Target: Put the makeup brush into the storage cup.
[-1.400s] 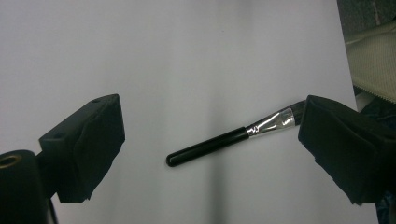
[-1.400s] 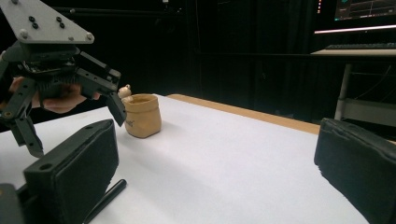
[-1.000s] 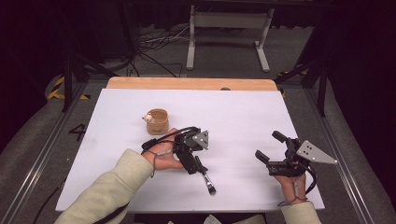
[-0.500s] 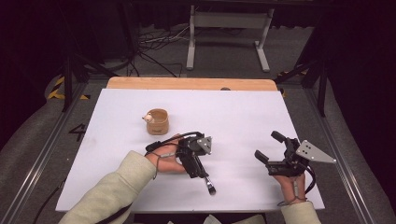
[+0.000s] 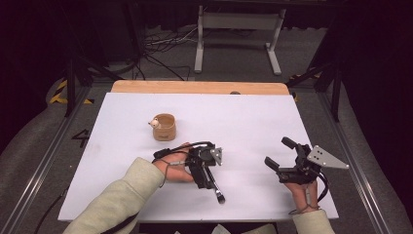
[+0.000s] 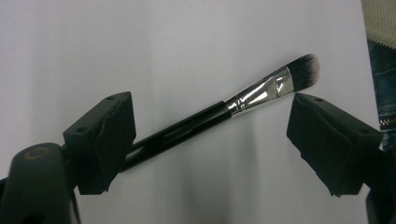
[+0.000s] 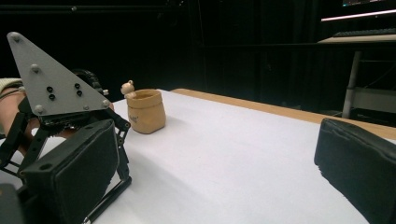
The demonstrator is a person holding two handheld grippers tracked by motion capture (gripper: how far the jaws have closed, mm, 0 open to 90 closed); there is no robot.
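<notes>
A makeup brush (image 5: 217,193) with a black handle, silver ferrule and dark bristles (image 6: 306,70) lies flat on the white table (image 5: 243,117), near the front. My left gripper (image 5: 210,184) is low over it, pointing toward the near edge. Its jaws (image 6: 210,102) have just been closing a little. The brush handle (image 6: 187,128) lies between them and runs under the left pad, and the pads do not press on it. My right gripper (image 5: 278,152) hovers at the right, open and holding nothing (image 7: 215,140).
A small tan cup (image 5: 164,126) with a tiny bear figure (image 5: 154,123) on its rim stands left of centre (image 7: 146,111). A wooden strip (image 5: 195,87) edges the table's far side. Beyond it are a metal stand and cables on the floor.
My left hand and gripper have sunk slightly toward the table over the brush. The right gripper and the cup have stayed put.
</notes>
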